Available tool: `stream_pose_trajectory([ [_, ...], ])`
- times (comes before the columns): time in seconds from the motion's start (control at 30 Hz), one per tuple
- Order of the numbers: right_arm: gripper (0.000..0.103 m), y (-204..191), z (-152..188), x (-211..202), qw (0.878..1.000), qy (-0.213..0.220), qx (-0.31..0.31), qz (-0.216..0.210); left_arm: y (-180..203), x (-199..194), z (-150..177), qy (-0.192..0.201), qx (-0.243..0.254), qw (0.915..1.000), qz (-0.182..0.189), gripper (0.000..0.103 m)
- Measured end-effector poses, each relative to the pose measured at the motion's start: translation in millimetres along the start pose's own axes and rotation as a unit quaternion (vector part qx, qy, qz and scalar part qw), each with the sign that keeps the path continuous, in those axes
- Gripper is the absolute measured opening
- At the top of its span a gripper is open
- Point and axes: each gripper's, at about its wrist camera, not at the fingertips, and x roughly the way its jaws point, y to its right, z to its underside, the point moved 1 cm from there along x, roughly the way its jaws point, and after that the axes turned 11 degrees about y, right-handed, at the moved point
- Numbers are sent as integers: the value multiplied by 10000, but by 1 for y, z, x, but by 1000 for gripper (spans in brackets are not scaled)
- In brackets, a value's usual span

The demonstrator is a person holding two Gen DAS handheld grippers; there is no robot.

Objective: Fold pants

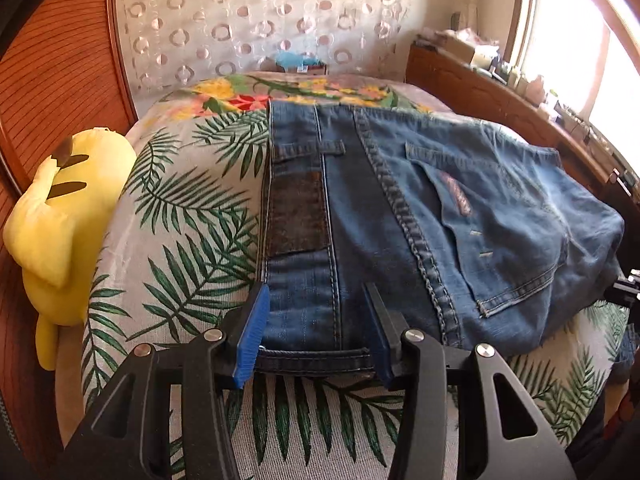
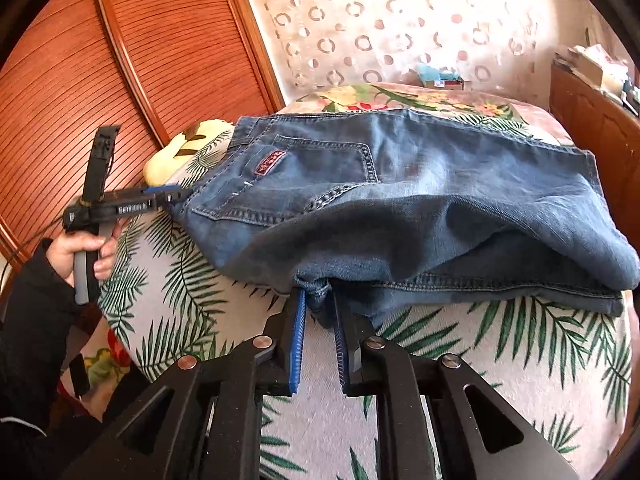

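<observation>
**One maker's mark readable, on the left gripper's body**

In the right wrist view, white lettering runs along the black side of the left gripper, which reaches the left edge of the jeans. It reads roughly "GenRobot AI"; the last letters are partly lost in blur.

Just right of that gripper, on the jeans near the pocket, sits a small red-bordered label. Its marks are too small to read. The brown patch on the waistband, seen in the left wrist view, shows no legible print either.
</observation>
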Motion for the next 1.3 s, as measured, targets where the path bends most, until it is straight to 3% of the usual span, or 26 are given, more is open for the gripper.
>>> stream_pose_trajectory([
  [0.07,12,1,2,0,10000,18,-1,-53,0,-1,0,-10,-16,10000,-19,47],
  [0.1,6,1,3,-1,9999,46,23,-116,0,-2,0,-22,-38,10000,-25,47],
  [0.17,5,-2,6,-8,9998,51,-5,-209,0,-3,1,-25,-4,10000,0,30],
  [0.37,5,-1,14,-30,9994,83,127,-296,0,-3,3,-52,60,9999,-113,28],
  [0.63,5,33,3,-60,9983,432,241,317,-1,-5,5,-25,89,9999,-137,28],
  [0.7,9,54,0,-69,9958,552,368,626,1,-7,6,-22,109,9998,-173,28],
  [0.83,34,108,-1,-84,9837,710,481,1579,-1,-8,7,0,11,9999,-124,29],
  [0.97,41,158,-3,-94,9722,759,735,2089,1,-7,8,4,92,9998,-148,29],
  [1.0,41,167,-4,-93,9707,757,790,2140,2,-7,8,4,139,9998,-167,29],
  [1.1,42,197,-5,-88,9692,670,1100,2098,4,-8,9,-39,119,9999,-28,13],
  [1.2,42,211,-10,-76,9689,557,1168,2110,10,-13,10,-20,340,9991,-266,0],
  [1.27,42,212,-14,-67,9691,495,1204,2094,4,-20,13,-6,384,9978,-539,0],
  [1.3,42,208,-17,-65,9695,485,1216,2074,0,-22,15,-43,330,9982,-503,0],
])
